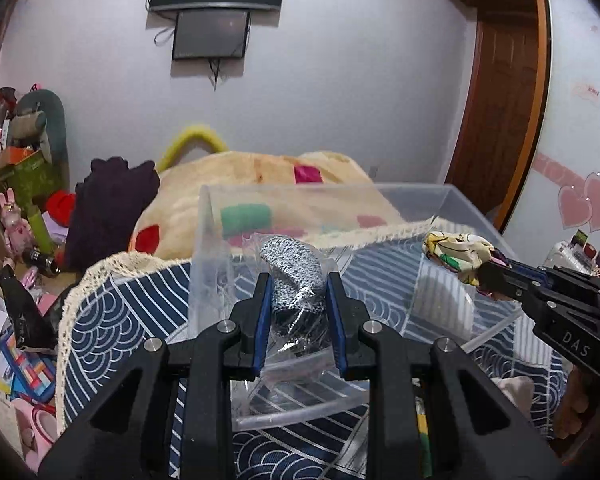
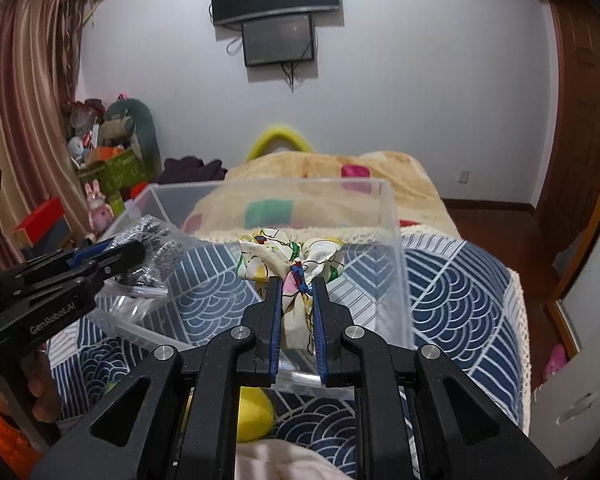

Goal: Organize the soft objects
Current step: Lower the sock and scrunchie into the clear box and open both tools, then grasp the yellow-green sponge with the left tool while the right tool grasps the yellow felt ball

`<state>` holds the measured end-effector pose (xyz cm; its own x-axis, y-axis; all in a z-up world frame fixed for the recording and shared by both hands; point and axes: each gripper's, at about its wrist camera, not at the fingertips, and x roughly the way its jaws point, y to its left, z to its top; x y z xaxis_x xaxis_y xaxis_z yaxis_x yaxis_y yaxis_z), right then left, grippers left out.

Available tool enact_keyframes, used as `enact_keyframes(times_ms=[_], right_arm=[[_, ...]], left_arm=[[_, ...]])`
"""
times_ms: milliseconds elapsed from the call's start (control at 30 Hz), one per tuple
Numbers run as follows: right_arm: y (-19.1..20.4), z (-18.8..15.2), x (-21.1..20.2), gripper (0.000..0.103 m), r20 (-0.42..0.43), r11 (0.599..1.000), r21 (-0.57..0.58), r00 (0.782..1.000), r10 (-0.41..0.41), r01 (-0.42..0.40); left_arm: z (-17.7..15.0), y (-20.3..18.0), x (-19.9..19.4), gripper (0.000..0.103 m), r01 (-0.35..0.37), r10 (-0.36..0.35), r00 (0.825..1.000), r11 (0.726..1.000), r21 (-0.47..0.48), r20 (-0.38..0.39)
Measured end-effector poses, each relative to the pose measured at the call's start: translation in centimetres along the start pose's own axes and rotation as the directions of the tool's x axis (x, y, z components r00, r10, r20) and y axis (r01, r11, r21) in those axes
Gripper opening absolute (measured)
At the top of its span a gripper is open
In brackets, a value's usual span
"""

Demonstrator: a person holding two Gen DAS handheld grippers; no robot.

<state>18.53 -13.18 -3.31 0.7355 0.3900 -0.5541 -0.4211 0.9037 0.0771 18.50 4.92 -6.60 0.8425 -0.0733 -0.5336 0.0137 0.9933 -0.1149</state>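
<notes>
My left gripper (image 1: 296, 280) is shut on a clear plastic bag with grey-and-white knit fabric (image 1: 294, 270) and holds it over the clear plastic bin (image 1: 212, 240). My right gripper (image 2: 297, 280) is shut on a cream floral cloth scrunchie (image 2: 288, 258) and holds it above the same bin (image 2: 400, 264). In the left wrist view the right gripper (image 1: 484, 276) comes in from the right with the scrunchie (image 1: 456, 254). In the right wrist view the left gripper (image 2: 136, 254) comes in from the left with the bagged knit (image 2: 156, 248).
The bin stands on a navy wave-patterned cloth (image 1: 116, 320) with a lace edge. Behind lie a beige blanket (image 1: 236, 184) and a dark garment (image 1: 112, 208). Toys and boxes clutter the left (image 1: 24, 168). A yellow soft object (image 2: 254, 416) and pale fabric (image 2: 276, 460) lie near me.
</notes>
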Motion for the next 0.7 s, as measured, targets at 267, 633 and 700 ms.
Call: enact_keyframes(times_ms=[267, 633, 700], right_arm=[[0.0, -0.6, 0.2, 0.038, -0.032, 1.0, -0.009, 0.999, 0.001, -0.001], [-0.3, -0.5, -3.1, 0.047, 0.027, 1.0, -0.012, 0.999, 0.026, -0.026], [-0.3, -0.7, -3.6, 0.048, 0.035, 0.999, -0.016, 0.999, 0.031, -0.031]], left_arm=[[-0.4, -0.6, -0.4, 0.042, -0.007, 0.007, 1.0, 1.0, 0.017, -0.014], [-0.7, -0.5, -4.7, 0.081, 0.02, -0.019, 0.998, 0.999, -0.027, 0.051], [-1.1, -0.5, -5.1, 0.091, 0.023, -0.021, 0.999, 0.999, -0.027, 0.047]])
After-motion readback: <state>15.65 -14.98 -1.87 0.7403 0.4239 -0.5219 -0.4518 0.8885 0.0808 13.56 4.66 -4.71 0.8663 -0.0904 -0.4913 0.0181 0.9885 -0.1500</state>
